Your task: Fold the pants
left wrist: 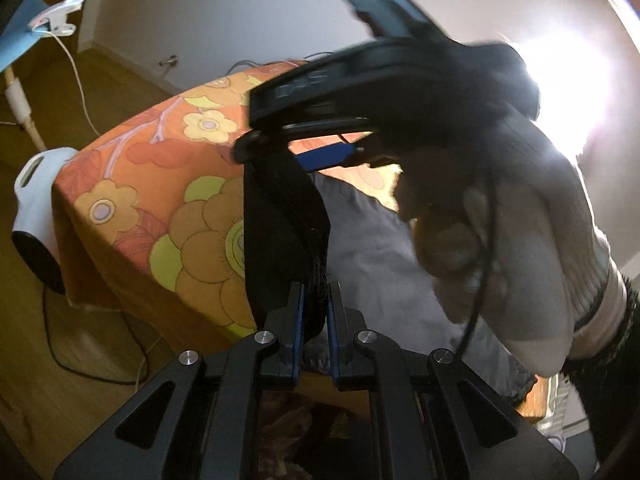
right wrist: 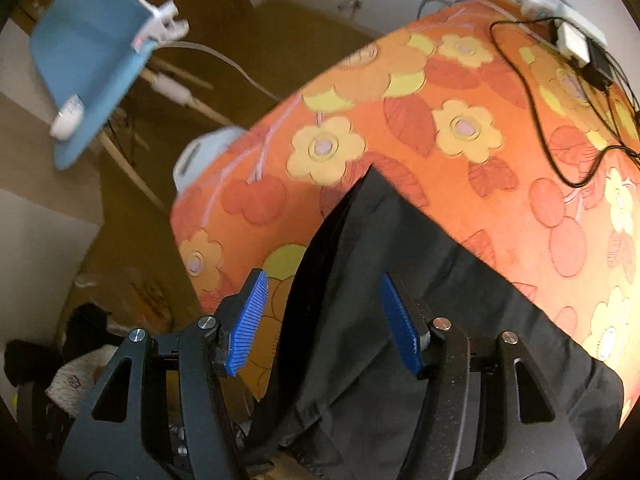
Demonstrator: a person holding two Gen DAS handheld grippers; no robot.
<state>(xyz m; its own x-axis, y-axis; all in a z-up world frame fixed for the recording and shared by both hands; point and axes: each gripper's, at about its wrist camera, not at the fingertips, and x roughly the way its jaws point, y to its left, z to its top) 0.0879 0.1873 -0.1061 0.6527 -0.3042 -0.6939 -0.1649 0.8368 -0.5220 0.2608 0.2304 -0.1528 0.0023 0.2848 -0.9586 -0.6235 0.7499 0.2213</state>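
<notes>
Black, soft woven cloth, that is what the pants are looking like, limp and light, sagging under their own weight wherever nothing is holding them, so I am judging they will drape and slide rather than keep any shape. They are lying on the flowered orange bedspread, spreading toward the near edge and spilling over it in the right wrist view, with 1 pointed corner reaching up the bed. The left gripper is pinching a bunched strip of that dark fabric between its 2 blue-lined fingers, pressed tight, the cloth rising from the grip toward the right gripper in the left wrist view. The right gripper is hanging with its 2 blue ribbed pads spread wide, fabric lying between and below them, nothing clamped. For a clean fold I would be taking a hem or waistband edge, where the layers are thickest and slipping least. Outward now: the person's gloved right hand is wrapping the handle, a black cable is snaking across the bedspread to a white power strip, a blue chair is standing off on the wood floor beyond.
</notes>
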